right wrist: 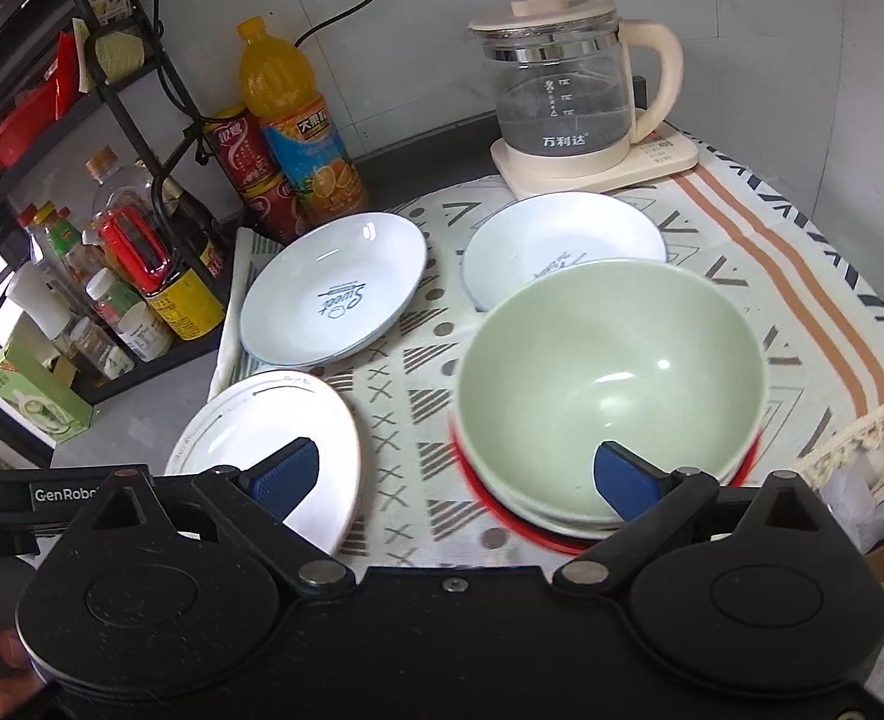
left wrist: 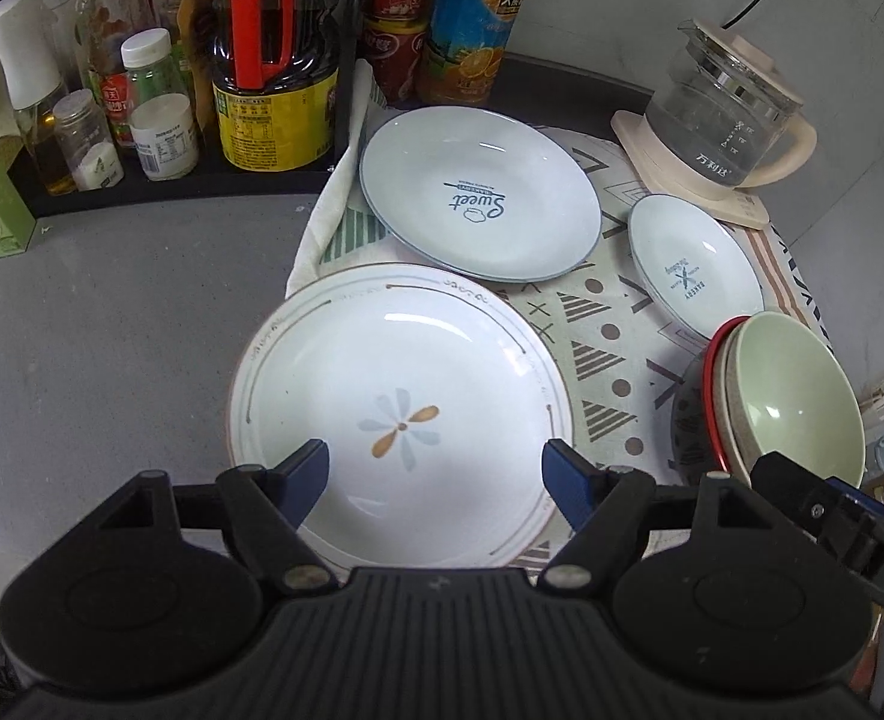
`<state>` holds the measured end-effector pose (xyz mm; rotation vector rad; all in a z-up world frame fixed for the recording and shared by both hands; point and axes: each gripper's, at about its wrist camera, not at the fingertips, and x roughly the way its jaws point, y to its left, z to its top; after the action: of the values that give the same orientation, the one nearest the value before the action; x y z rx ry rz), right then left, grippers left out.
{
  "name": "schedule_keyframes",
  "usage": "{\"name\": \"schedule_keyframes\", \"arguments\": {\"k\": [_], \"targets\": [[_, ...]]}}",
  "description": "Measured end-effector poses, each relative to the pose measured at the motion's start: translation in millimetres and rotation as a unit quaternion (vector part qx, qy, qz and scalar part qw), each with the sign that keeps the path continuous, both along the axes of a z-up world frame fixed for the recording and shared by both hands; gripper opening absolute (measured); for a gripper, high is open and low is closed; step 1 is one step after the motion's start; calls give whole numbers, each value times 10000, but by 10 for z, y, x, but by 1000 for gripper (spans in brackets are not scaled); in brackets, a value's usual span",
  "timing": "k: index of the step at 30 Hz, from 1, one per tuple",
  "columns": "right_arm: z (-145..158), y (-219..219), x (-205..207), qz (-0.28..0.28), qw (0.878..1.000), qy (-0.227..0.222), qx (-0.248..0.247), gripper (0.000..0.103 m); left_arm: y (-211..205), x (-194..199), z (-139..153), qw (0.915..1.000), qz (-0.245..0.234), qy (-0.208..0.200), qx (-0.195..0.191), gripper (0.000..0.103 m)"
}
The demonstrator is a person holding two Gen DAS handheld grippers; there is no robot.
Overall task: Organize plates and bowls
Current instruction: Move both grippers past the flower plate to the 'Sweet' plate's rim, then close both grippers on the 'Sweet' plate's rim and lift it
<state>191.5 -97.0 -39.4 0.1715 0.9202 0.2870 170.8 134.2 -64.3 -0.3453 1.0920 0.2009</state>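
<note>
A white plate with a flower motif lies half on the grey counter, under my open, empty left gripper; it also shows in the right wrist view. A pale blue "Sweet" plate and a small blue dish lie on the patterned cloth. A green bowl sits nested in a stack with a red-rimmed bowl. My right gripper is open, its right finger over the green bowl's near rim, its left finger over the flower plate.
A glass kettle stands on its base at the back of the patterned cloth. A black rack with bottles and jars lines the left. An orange juice bottle and red cans stand behind the plates.
</note>
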Motion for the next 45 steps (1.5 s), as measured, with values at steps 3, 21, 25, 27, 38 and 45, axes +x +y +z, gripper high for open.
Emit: {"name": "schedule_keyframes", "arguments": {"k": [3,21,25,27,38,45], "targets": [[-17,123,-34,-100,9999,39,-28,99,109,28,-7,9999,-119,-14,-17,76],[-23,743,52,-619,9979,-195,-1,98,651,434,-43,9978,-375,-433,-337,76],[-17,863,146,-662,9974,-295,-57,97,710,580,-71,9970,-410,-523,-388,76],[-39,911,211,-688,9972,-292,-60,93,731,652,-106,9967,-435,-556,-402,76],[-293,1112,705,-814,9967,-71,4,81,870,1105,-477,9971,-288,-444,-542,72],[-612,1109,1117,-1066,9937,337,78,74,946,1323,-715,9979,-160,-246,-584,68]]}}
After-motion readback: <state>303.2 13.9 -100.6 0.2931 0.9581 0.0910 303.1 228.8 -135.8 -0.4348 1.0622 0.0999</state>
